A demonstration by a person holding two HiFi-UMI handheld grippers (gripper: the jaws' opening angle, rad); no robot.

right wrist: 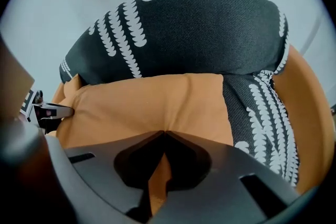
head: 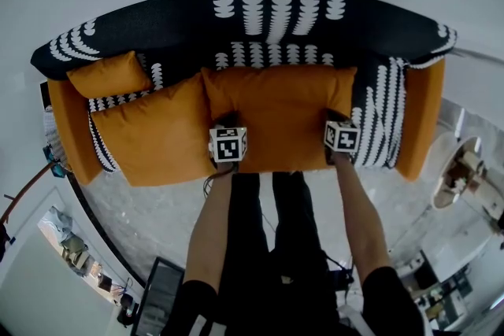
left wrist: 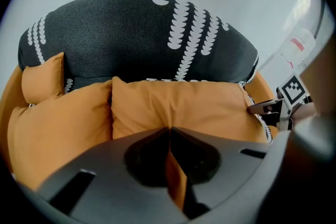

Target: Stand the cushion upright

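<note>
A large orange cushion (head: 276, 110) lies flat on the sofa seat, its far edge against the black patterned backrest (head: 260, 12). My left gripper (head: 227, 139) is at the cushion's near left corner and my right gripper (head: 341, 134) at its near right corner. In the left gripper view the jaws (left wrist: 169, 131) are shut on a pinched fold of the cushion (left wrist: 184, 107). The right gripper view shows the same: jaws (right wrist: 164, 136) shut on a fold of the cushion (right wrist: 157, 105). Each gripper also shows at the edge of the other's view, the right gripper (left wrist: 265, 108) and the left gripper (right wrist: 52, 111).
A second orange cushion (head: 153, 134) lies to the left, with a small orange one (head: 110, 75) behind it. Orange armrests (head: 421, 122) close both ends of the sofa. A round side table (head: 461, 169) stands on the floor at the right. The person's legs are against the sofa's front.
</note>
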